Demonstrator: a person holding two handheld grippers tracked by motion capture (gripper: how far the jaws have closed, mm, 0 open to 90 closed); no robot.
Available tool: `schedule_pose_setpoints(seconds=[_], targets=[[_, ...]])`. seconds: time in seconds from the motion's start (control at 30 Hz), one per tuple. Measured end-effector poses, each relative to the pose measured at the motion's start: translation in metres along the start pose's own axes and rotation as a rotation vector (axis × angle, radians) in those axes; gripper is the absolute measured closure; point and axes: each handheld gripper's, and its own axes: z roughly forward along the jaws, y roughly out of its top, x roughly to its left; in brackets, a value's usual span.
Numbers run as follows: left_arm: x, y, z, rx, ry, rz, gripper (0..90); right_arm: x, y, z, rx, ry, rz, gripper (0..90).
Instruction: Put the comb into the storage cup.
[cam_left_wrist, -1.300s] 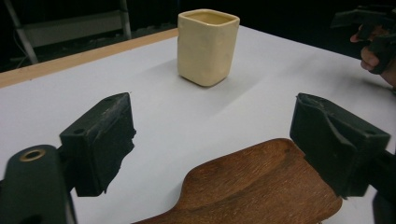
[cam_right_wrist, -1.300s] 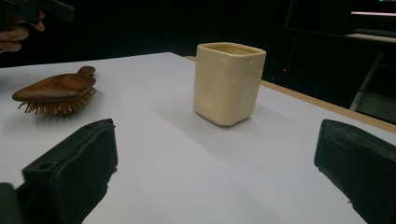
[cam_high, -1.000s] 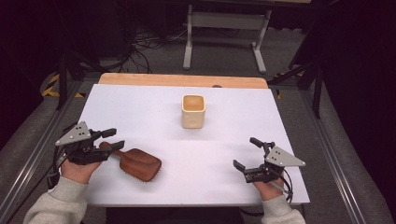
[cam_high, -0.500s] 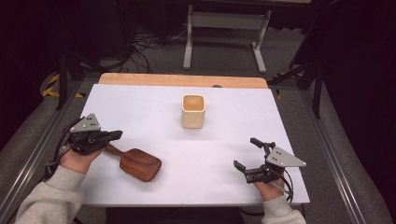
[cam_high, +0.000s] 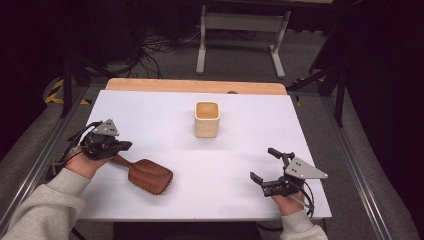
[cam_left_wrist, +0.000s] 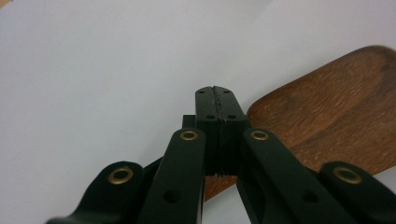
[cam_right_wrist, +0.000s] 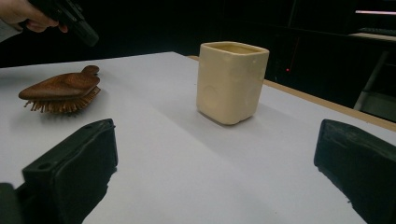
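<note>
A brown wooden hairbrush lies bristles down on the white table at the front left, its handle pointing toward my left hand. My left gripper hovers just over the handle end with its pads pressed together and nothing between them. In the left gripper view the shut gripper points past the brush's wooden back. A cream square cup stands upright mid-table. My right gripper rests at the front right, jaws wide open and empty. In the right gripper view the cup stands ahead and the hairbrush lies at the left.
The white tabletop has a wooden strip along its far edge. Metal rails run down both sides. A stand's legs and cables lie on the floor beyond. My left gripper shows at the top left of the right gripper view.
The left gripper's jaws, open around the brush handle a second ago, have shut empty, and the hand has drawn back to the left and slightly up. The brush and right gripper stayed put.
</note>
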Motion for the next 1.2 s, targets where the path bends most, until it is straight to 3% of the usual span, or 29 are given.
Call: schedule_pose_setpoints(seconds=[0.4, 0.7, 0.73, 1.2], targets=[[0.012, 0.006, 0.018, 0.199, -0.007, 0.02, 90.0, 0.0, -0.001, 0.001, 0.002, 0.004, 0.001, 0.3], [0.022, 0.006, 0.032, 0.332, -0.058, -0.018, 90.0, 0.0, -0.001, 0.001, 0.006, 0.009, 0.003, 0.3], [0.022, 0.005, 0.033, 0.353, -0.062, -0.037, 90.0, 0.0, -0.001, 0.001, 0.007, 0.009, 0.004, 0.3], [0.027, 0.004, 0.045, 0.424, -0.072, -0.052, 90.0, 0.0, -0.002, 0.002, 0.011, 0.014, 0.001, 0.3]])
